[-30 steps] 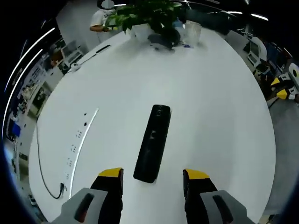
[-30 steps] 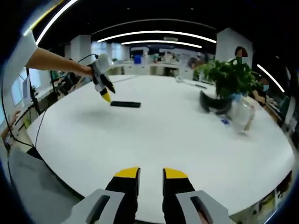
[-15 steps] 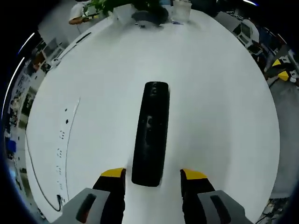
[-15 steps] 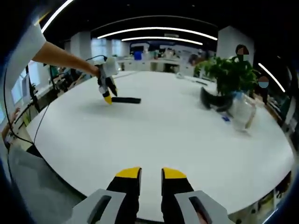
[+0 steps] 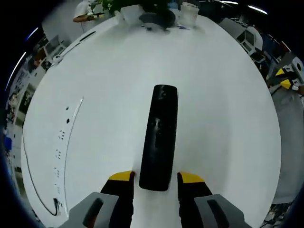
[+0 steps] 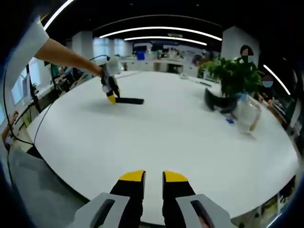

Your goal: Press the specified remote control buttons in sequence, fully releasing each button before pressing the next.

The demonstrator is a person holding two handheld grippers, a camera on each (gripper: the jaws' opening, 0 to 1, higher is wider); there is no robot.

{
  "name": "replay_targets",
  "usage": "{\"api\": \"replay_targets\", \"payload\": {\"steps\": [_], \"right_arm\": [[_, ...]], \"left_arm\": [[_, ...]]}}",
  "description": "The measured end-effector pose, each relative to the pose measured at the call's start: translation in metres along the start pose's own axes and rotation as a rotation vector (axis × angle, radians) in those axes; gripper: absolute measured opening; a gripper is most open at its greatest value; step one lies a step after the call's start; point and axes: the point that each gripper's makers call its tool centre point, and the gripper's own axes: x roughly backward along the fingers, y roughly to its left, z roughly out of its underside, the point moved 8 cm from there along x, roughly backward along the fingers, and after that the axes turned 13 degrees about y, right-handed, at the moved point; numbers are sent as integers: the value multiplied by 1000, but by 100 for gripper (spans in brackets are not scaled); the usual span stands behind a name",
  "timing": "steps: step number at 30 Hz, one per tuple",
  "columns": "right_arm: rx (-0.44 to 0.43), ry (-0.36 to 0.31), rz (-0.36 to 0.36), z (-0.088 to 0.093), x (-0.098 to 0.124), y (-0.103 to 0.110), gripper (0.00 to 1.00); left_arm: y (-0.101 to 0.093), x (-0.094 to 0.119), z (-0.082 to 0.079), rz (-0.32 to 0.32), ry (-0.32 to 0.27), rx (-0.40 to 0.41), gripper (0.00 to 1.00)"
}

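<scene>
A long black remote control (image 5: 159,137) lies flat on the white table (image 5: 223,109), pointing away from me. My left gripper (image 5: 156,179) hangs low over its near end, open, with one yellow-tipped finger (image 5: 121,177) on each side and a thin gap to the remote. In the right gripper view the same remote (image 6: 129,100) lies far left, with the left gripper (image 6: 111,96) at its end, held by a person's arm (image 6: 61,58). My right gripper (image 6: 153,177) hovers at the table's near edge, jaws a narrow slit apart, holding nothing.
A potted plant (image 6: 232,76), a dark curved object (image 6: 216,103) and a clear container (image 6: 248,114) stand at the table's right side. A socket strip (image 5: 64,142) with a cable runs along the table left of the remote. Office desks surround the table.
The left gripper has come forward over the remote's near end and its jaws have narrowed around it. The right gripper has stayed in place, its gap slightly smaller.
</scene>
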Motion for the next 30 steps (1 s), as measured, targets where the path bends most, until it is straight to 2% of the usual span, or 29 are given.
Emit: {"api": "replay_targets", "payload": {"steps": [3,5,9,20,30], "right_arm": [[-5,-5,2,0,1,0,10],[-9,-6,0,0,2,0,9],[-1,-10,2,-1,2,1,9],[2,-22,8,-1,4,0,6],[4,-32,0,-1,5,0,3]], "left_arm": [[-3,-1,-3,-14,7,1,24],[-6,0,-5,-27,27,-20,23],[-10,0,-6,-33,47,-8,23],[-42,1,-8,-39,102,-45,22],[-70,1,-4,-36,90,-33,22]]}}
